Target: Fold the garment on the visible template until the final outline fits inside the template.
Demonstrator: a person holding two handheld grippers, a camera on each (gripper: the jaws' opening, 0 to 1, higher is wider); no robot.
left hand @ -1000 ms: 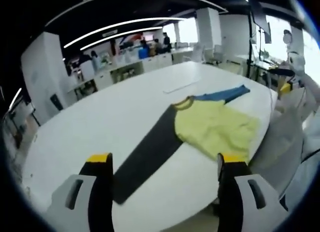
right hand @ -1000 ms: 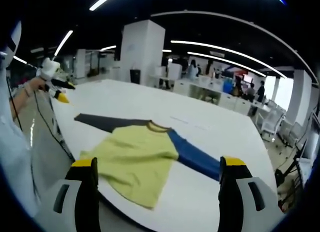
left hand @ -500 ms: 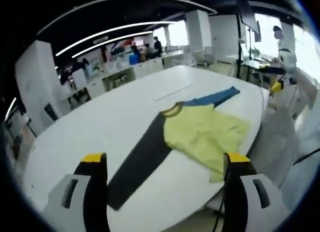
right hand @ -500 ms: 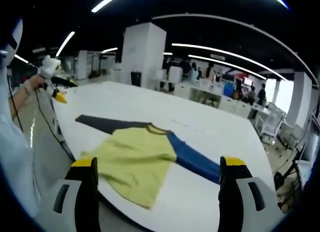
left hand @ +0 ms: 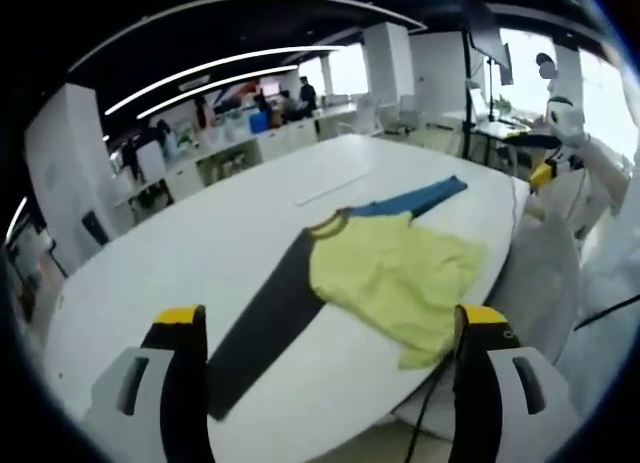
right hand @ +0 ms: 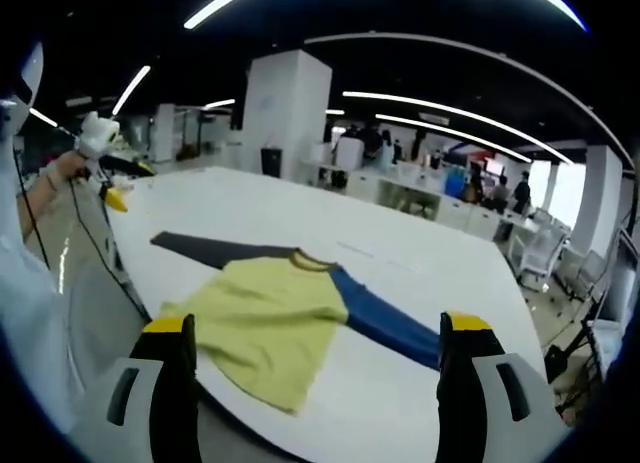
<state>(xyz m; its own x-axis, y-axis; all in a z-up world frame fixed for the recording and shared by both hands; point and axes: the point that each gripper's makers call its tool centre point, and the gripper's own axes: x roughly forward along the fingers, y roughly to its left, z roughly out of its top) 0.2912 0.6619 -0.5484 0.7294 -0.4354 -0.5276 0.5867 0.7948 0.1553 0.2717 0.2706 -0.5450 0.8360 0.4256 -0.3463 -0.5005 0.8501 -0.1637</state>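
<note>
Shirt (left hand: 395, 278) lies flat, hem draped over the table (left hand: 200, 253) edge; no template is discerned. Both grippers (left hand: 325, 328) (right hand: 312, 333) are held spread, empty, well above. A pull on the hem side could drag the shirt off the table.

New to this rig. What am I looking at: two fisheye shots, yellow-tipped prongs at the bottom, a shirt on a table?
No robot arm here: a person holds a two-jaw gripper in each hand, and a fisheye camera rides on each. The yellow-tipped prongs are the jaws. The left gripper and right gripper are both open and hold nothing.

Both views look at the same white table from opposite sides. On it lies a shirt with a yellow body, one dark grey sleeve and one blue sleeve, spread flat, its hem reaching the table's edge. In the right gripper view the left gripper shows in the person's hand.
</note>
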